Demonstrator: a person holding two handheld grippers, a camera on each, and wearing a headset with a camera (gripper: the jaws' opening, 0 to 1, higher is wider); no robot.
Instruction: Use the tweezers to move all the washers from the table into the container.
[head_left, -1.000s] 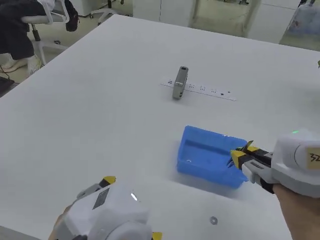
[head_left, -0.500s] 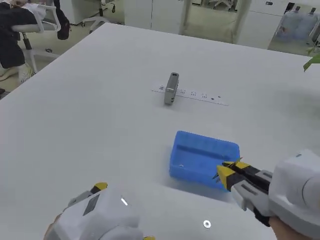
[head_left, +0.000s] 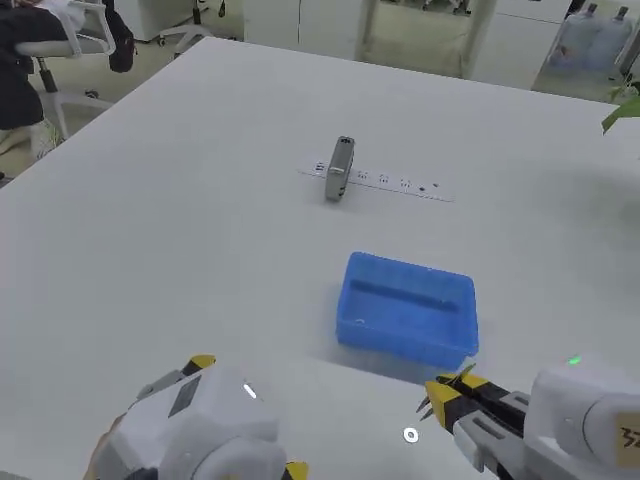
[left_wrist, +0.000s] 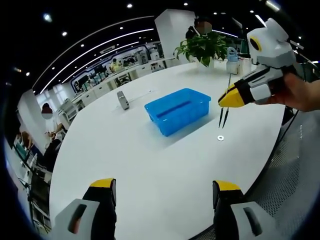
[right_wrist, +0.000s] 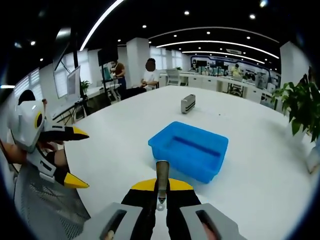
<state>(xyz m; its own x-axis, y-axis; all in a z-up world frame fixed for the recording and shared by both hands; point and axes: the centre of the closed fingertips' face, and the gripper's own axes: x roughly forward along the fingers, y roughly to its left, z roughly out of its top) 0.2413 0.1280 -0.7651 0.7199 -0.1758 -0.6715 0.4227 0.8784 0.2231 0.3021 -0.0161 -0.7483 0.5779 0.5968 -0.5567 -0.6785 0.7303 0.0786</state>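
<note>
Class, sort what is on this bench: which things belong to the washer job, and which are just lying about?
Belong to the job:
tweezers, held in the right gripper
washer
blue container

Just lying about:
grey metal block
white marked strip
potted plant

- An open-plan office with something of a lab about it: long light strips (right_wrist: 215, 42) curve across a dark ceiling dotted with recessed spotlights (right_wrist: 186, 13).
- Rows of desks (left_wrist: 125, 69) line the far side, and a monitor (right_wrist: 75, 80) stands nearer by.
- An office chair (head_left: 60, 45) stands on the floor beside the big white surface (head_left: 180, 200), which carries a socket strip (head_left: 385, 183).
- A potted plant (left_wrist: 202, 47), large water bottles (head_left: 585, 40) and a seated person (right_wrist: 149, 80) are also in the room.
</note>
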